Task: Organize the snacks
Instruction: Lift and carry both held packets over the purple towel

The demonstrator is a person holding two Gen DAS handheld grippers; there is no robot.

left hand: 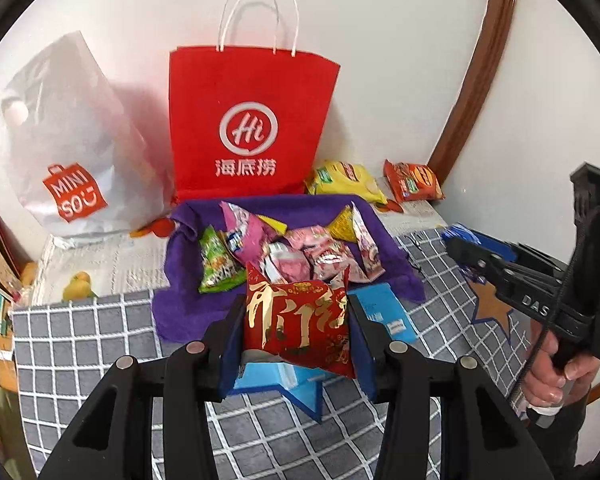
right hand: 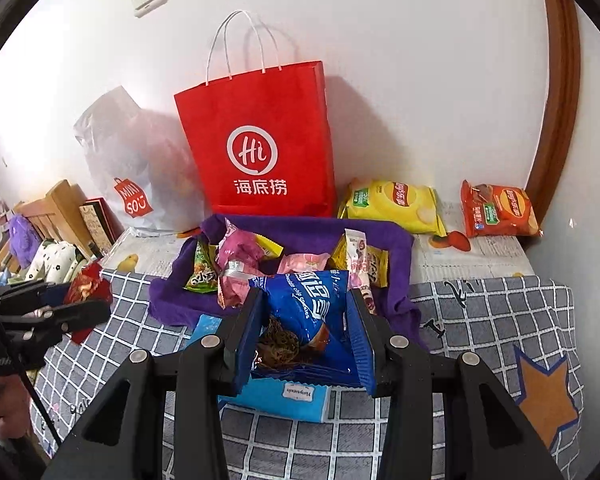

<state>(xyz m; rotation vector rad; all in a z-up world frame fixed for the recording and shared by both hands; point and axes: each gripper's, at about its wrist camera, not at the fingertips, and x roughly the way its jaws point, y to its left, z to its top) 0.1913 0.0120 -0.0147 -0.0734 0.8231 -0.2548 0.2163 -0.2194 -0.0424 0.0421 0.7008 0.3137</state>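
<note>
My left gripper (left hand: pixel 296 324) is shut on a red snack packet with gold lettering (left hand: pixel 300 328), held above the checked cloth in front of the purple cloth (left hand: pixel 188 280). My right gripper (right hand: pixel 304 328) is shut on a blue cookie packet (right hand: pixel 304 304) over a light blue box (right hand: pixel 284 398). A pile of small snack packets (left hand: pixel 288 252) lies on the purple cloth. The right gripper (left hand: pixel 460 246) shows at the right of the left wrist view. The left gripper (right hand: pixel 80 304) with the red packet (right hand: pixel 88 288) shows at the left of the right wrist view.
A red paper bag (left hand: pixel 252 120) and a white plastic bag (left hand: pixel 68 152) stand against the wall behind the pile. A yellow chip bag (right hand: pixel 392 204) and an orange chip bag (right hand: pixel 496 210) lie at the back right. Boxes and clutter (right hand: pixel 60 216) sit at the left.
</note>
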